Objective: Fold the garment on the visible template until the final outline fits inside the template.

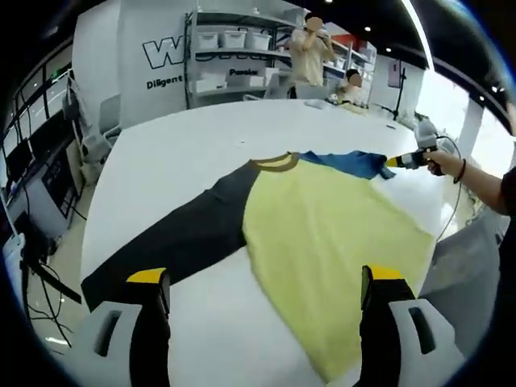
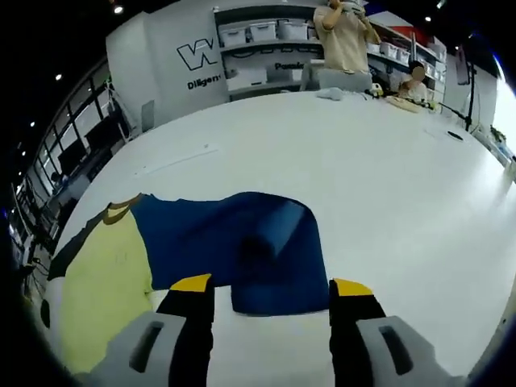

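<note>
Garment (image 1: 322, 234) flat on table (image 1: 177, 137), just ahead of both gaping, empty grippers

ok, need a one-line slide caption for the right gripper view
Right claw, jaws open, poised over the folded blue sleeve of a yellow-bodied shirt on the white table.

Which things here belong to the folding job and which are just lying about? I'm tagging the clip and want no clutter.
Job:
- garment with yellow body, dark sleeve and blue sleeve
- white table it lies on
- left gripper, right gripper, both open

Lying about:
- shelving with white bins
- people in the background
- small items at the far table edge
</note>
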The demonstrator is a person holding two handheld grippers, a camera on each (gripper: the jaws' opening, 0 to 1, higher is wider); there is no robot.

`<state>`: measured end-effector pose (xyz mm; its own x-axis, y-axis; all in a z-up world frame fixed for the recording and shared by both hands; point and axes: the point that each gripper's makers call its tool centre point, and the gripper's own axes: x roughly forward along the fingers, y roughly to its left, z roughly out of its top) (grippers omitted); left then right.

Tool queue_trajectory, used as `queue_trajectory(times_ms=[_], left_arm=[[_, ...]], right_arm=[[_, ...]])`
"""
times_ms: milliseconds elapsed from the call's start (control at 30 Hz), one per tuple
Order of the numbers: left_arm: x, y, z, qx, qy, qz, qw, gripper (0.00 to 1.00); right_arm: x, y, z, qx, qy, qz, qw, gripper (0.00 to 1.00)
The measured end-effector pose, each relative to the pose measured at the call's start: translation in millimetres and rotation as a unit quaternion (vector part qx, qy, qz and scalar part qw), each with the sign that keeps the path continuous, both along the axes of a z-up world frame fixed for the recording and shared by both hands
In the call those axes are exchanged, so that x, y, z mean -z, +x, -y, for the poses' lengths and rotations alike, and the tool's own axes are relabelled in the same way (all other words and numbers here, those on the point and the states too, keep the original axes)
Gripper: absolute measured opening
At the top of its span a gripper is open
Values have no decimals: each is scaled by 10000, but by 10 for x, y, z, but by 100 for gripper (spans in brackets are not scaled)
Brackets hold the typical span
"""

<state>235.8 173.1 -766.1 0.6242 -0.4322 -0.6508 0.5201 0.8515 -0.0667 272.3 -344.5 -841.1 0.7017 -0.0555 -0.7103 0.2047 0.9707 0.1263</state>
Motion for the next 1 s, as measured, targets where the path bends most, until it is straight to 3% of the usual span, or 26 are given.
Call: queue_trajectory(times_ms=[200, 300, 333, 400, 633, 700, 767, 800, 833, 867, 1000], left_arm=[[-23, -129, 66, 39, -37, 21, 10000, 99], [-26, -148, 57, 32, -21, 24, 10000, 99], [-46, -183, 37, -23, -17, 45, 10000, 99], [-50, -190, 30, -45, -31, 51, 10000, 99], [-32, -293, 34, -21, -4, -20, 10000, 97], [-40, -309, 41, -28, -44, -9, 10000, 97], [-41, -311, 43, -32, -58, -12, 10000, 97], [-32, -320, 46, -46, -86, -42, 9999, 97], [-24, -328, 49, -60, -115, -71, 9999, 97], [-15, -336, 50, -73, -109, -102, 9999, 96], [-23, -357, 75, -1, -94, -77, 9999, 96]], right_arm=[[94, -19, -24, -89, -84, 15, 9999, 52], [118, -24, -22, -115, -180, 8, 9998, 43], [171, -34, -13, -200, -422, 1, 9989, 40], [193, -35, -9, -236, -512, -9, 9984, 39], [213, 32, -92, -492, -708, 216, 9960, 31], [212, 38, -90, -498, -753, 205, 9957, 25], [214, 39, -85, -515, -788, 197, 9954, 10], [216, 19, -47, -717, -1148, 89, 9908, 2], [218, -1, -9, -918, -1505, -19, 9843, 0], [225, 4, 27, -929, -1615, -22, 9825, 0], [225, 8, 48, -826, -1385, -43, 9869, 0]])
